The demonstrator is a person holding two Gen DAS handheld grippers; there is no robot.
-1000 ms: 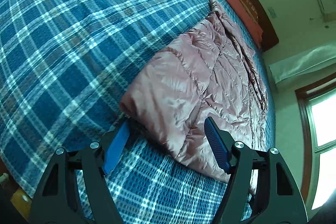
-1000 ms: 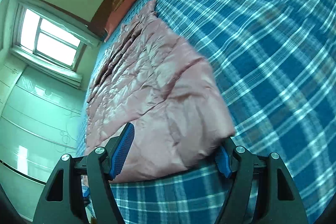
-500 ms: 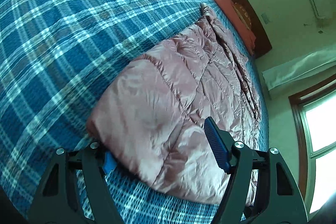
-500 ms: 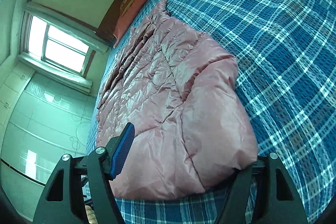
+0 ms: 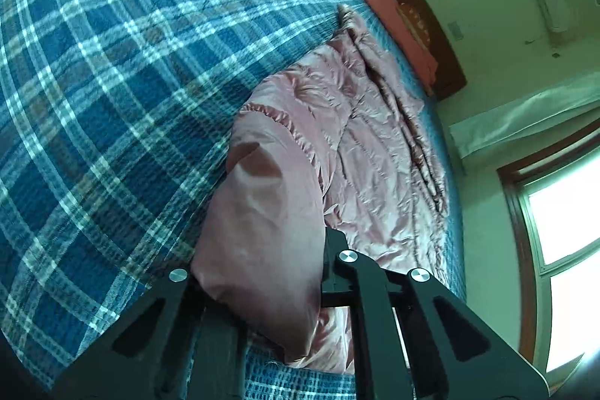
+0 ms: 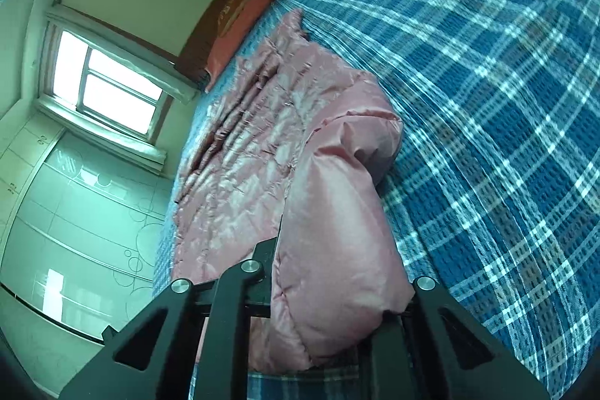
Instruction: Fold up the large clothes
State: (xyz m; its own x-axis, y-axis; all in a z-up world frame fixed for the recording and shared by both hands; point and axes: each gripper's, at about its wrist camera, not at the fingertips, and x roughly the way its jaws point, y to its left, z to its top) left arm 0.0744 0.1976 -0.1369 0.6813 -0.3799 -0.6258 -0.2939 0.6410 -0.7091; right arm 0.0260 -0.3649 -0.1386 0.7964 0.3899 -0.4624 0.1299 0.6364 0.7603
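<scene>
A large pink quilted jacket (image 5: 367,145) lies lengthways on the blue plaid bedspread (image 5: 112,62), reaching toward the headboard. My left gripper (image 5: 262,272) has its jaws closing on the near left corner of the jacket; the puffy fabric bulges out between the black fingers and hides the pads. In the right wrist view the same jacket (image 6: 255,145) spreads across the bedspread (image 6: 487,62). There my right gripper (image 6: 337,280) has its jaws closing on the near right corner, with a thick fold of fabric squeezed between them.
A red pillow (image 5: 393,21) leans against the dark wooden headboard (image 5: 446,62) at the far end. A bright window (image 6: 108,81) and pale wardrobe doors (image 6: 75,212) stand beyond the bed's side. Wide plaid bedspread stretches on the outer side of each gripper.
Both grippers slid forward over the jacket's near edge and their jaws went from wide apart to pinched on the fabric. The gripped corners now bulge up.
</scene>
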